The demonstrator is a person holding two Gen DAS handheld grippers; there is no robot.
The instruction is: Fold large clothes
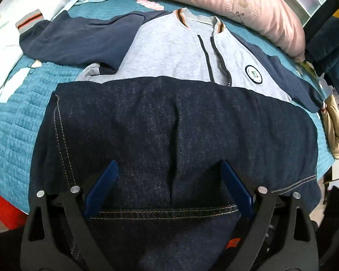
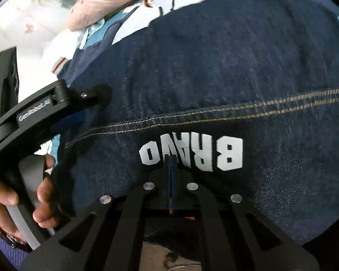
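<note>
Splayed left hand-held gripper [image 1: 169, 167] over jeans [image 1: 192, 117]

pink pillow [image 1: 226, 2] at bed head | teal quilt [image 1: 18, 117] | white sheet [image 1: 4, 45]

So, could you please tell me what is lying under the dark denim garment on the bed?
The grey and navy zip jacket lies under the denim garment; its collar, chest and sleeves show, its lower part is covered.

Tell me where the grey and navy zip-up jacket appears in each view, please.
Left wrist view: the grey and navy zip-up jacket lies across the upper middle, beyond the dark blue denim garment.
Right wrist view: only its collar part shows, top centre-left.
Shared landmark: the pink pillow.
</note>
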